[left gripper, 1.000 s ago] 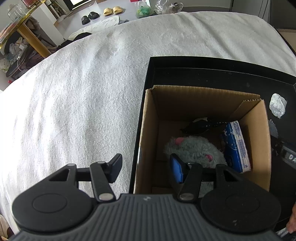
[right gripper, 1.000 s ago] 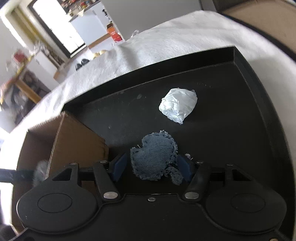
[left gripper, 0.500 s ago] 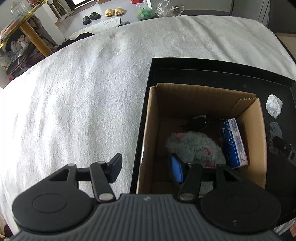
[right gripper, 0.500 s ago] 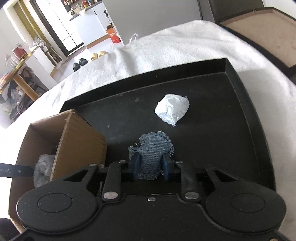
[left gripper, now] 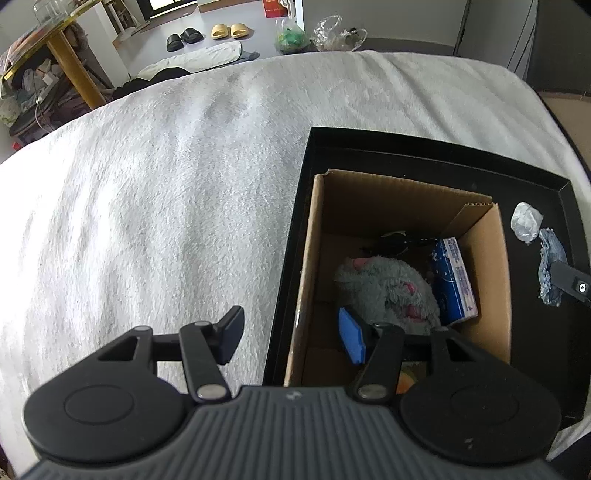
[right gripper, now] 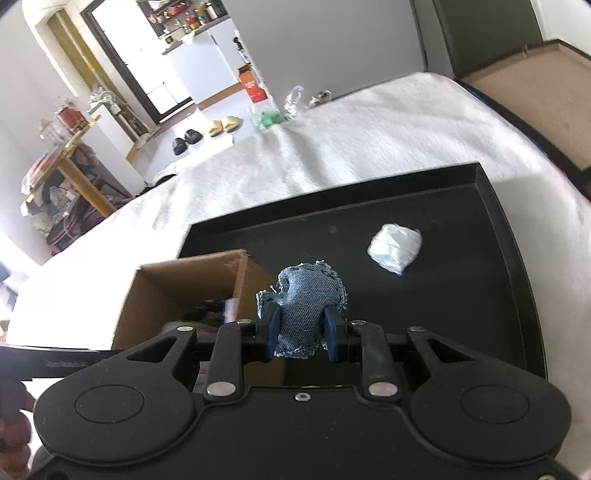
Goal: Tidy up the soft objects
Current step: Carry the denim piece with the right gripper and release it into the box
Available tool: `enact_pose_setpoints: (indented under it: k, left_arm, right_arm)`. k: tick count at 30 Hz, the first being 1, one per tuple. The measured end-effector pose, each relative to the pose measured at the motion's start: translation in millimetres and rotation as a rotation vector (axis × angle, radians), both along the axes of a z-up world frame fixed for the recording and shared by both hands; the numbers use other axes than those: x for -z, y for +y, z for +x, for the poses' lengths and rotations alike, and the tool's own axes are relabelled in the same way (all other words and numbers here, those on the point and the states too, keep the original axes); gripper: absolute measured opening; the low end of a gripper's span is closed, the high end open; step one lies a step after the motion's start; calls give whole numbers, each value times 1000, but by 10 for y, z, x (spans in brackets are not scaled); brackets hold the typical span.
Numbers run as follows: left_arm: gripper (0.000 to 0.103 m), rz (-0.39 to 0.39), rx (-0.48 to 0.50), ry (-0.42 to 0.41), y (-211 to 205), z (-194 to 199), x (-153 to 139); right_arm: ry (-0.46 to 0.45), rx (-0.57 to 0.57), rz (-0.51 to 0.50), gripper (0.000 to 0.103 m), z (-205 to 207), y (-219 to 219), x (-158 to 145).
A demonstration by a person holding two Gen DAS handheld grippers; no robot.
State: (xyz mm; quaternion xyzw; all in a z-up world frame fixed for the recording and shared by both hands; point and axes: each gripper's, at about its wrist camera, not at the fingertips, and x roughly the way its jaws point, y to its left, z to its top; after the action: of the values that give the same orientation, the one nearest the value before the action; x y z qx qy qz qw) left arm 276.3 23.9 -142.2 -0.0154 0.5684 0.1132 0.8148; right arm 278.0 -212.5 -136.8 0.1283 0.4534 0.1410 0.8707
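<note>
My right gripper [right gripper: 302,332] is shut on a blue denim scrap [right gripper: 304,301] and holds it lifted above the black tray [right gripper: 461,295], just right of the cardboard box [right gripper: 184,291]. The scrap also shows in the left wrist view [left gripper: 551,264]. A crumpled white wad [right gripper: 394,248] lies on the tray; it also shows in the left wrist view [left gripper: 526,222]. My left gripper [left gripper: 291,334] is open and empty, straddling the box's near left wall [left gripper: 303,295]. Inside the box lie a grey plush toy [left gripper: 384,291], a blue-white tissue pack [left gripper: 454,280] and a dark item.
The tray rim [left gripper: 291,236] rests on a white fluffy blanket [left gripper: 166,184] that covers the surface. Beyond it are slippers [left gripper: 229,30], bags and a wooden table [left gripper: 70,62] on the floor. A brown panel [right gripper: 535,92] lies far right.
My right gripper closed on the denim scrap and lifted it off the tray, toward the box. My left gripper drew back a little and stayed open.
</note>
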Motion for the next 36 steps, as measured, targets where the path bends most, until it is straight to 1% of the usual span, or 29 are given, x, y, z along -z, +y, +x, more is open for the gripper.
enact_pose_setpoints:
  k: [2,5,15,22,25,30,33,34,35,36]
  left_arm:
    - [55,-14,-4,-10,33,-42,-19]
    - [55,-31,-11,-22,79,-104,-55]
    - [55,-94,15,-46,103,-282,-59]
    - [54,-137,2,-61,182,-387,-10]
    - [52,-150,3,-56,219,-428,30]
    - [51,-186,-13,-49,293,-498,110]
    - [45,-200,-11,-48,313,-536,154]
    - [37,-208,-11,-47,321,-546,165]
    - [28,-217,-10,-47,326,-556,174]
    - [23,-226,-5,-46,327,-566,190]
  right_arm:
    - [-9,-12,9,25,-31,54,-79]
    - [-27,-33,-6,25,-82,169,-162]
    - [-38,-91,-41,25,-297,446,-299]
    - [-26,-148,-83,26,-466,685,-321]
    - [-17,-158,-93,26,-530,757,-319]
    - [-11,-168,-121,26,-624,844,-313]
    - [-4,-165,-139,26,-662,876,-312]
    - [-4,-165,-144,27,-671,884,-311]
    - [-1,-165,-147,28,-678,893,-310]
    - [1,-165,-147,28,-681,900,-305]
